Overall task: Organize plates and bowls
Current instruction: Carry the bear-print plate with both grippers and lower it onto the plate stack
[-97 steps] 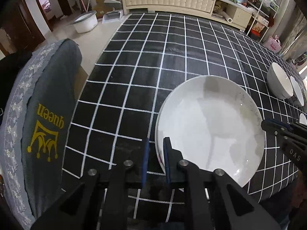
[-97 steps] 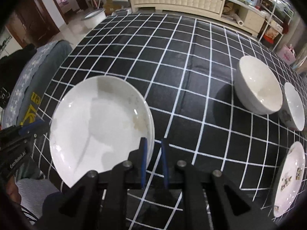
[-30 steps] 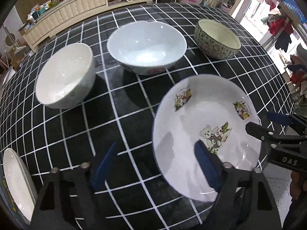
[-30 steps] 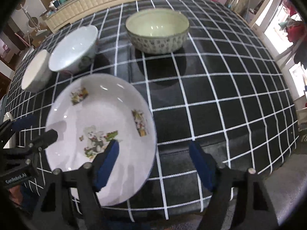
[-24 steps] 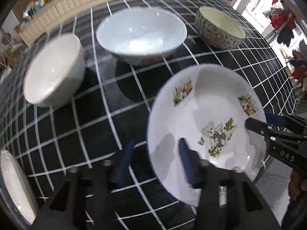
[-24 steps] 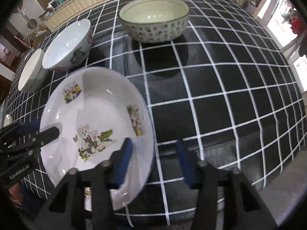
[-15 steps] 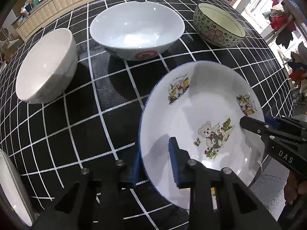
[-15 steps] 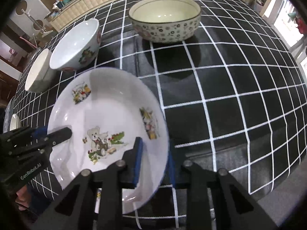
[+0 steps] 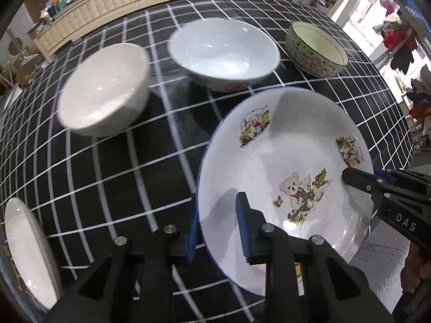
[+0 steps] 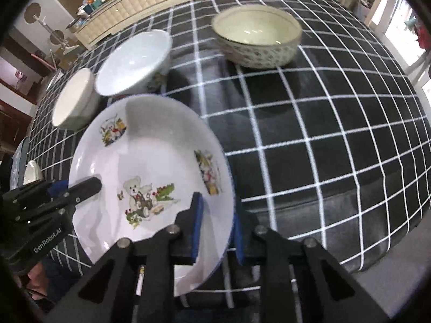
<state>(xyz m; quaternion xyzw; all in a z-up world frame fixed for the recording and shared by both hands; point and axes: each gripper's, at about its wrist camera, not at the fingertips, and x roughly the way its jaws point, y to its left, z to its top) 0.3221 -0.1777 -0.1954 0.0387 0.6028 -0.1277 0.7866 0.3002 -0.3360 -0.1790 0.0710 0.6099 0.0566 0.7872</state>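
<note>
Blue pads on your left gripper (image 9: 218, 231) sit narrowly on either side of the near-left rim of the bear-print plate (image 9: 285, 161), pinching it low in the left wrist frame; the right gripper (image 10: 215, 228) pinches the opposite rim the same way, low in the centre of the right wrist frame, and its jaws are closing onto that edge with the rim between them. You can see each tool from the other camera: the right one reaches in from the right edge of the left view, the left one from the lower left of the right view. Around the plate, on the black checked tablecloth (image 9: 113, 161), stand three bowls in a row across the upper part of the left view: a plain white bowl (image 9: 105, 91) at upper left, a pale blue bowl (image 9: 223, 51) at upper centre, and a flower-patterned bowl (image 9: 316, 51) at upper right, all apart from the plate. A white plate (image 9: 29, 250) lies at the lower left edge. A cream cabinet (image 9: 97, 8) runs along the top. Compared with a second ago, both pairs of jaws, then spread wide around the rim, have come together on it, and the plate now fills more of each frame.
</note>
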